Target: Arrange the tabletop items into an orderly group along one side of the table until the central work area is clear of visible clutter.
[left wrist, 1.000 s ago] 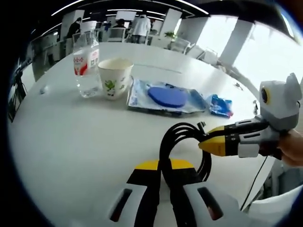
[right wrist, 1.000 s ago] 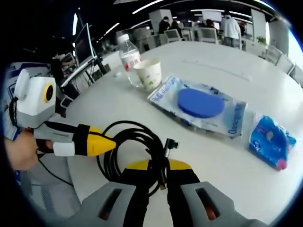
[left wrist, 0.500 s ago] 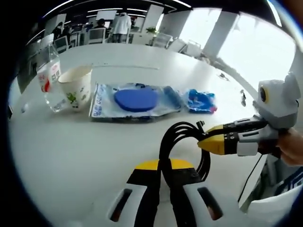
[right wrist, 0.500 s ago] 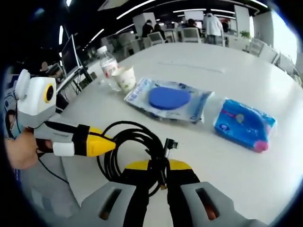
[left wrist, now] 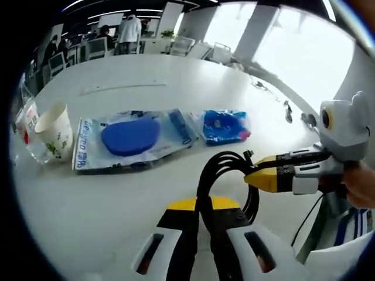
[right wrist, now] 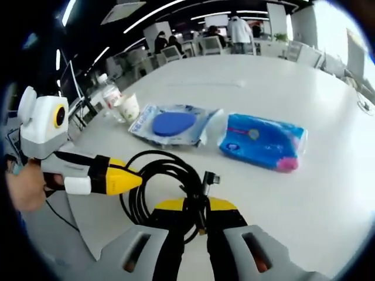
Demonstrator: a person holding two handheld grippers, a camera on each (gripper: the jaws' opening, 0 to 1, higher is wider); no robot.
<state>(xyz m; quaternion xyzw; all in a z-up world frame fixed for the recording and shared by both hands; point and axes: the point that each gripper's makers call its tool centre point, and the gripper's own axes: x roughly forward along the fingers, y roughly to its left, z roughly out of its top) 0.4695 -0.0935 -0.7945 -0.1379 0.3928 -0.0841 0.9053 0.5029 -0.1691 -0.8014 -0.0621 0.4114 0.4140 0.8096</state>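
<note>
On the white table [left wrist: 105, 199] both grippers clamp one coiled black cable [left wrist: 225, 175], the left gripper [left wrist: 199, 225] and the right gripper [right wrist: 196, 225] each closed on it. Beyond lie a clear packet with a blue disc [left wrist: 130, 137], a blue tissue pack [right wrist: 263, 140], a paper cup [left wrist: 54, 132] and a water bottle [right wrist: 110, 93], lined up across the table.

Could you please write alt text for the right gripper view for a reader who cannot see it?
The right claw grips a coiled black cable over a white table, with the left claw alongside. Beyond lie a blue tissue pack, a blue disc in a clear packet, a paper cup and a plastic bottle.
</note>
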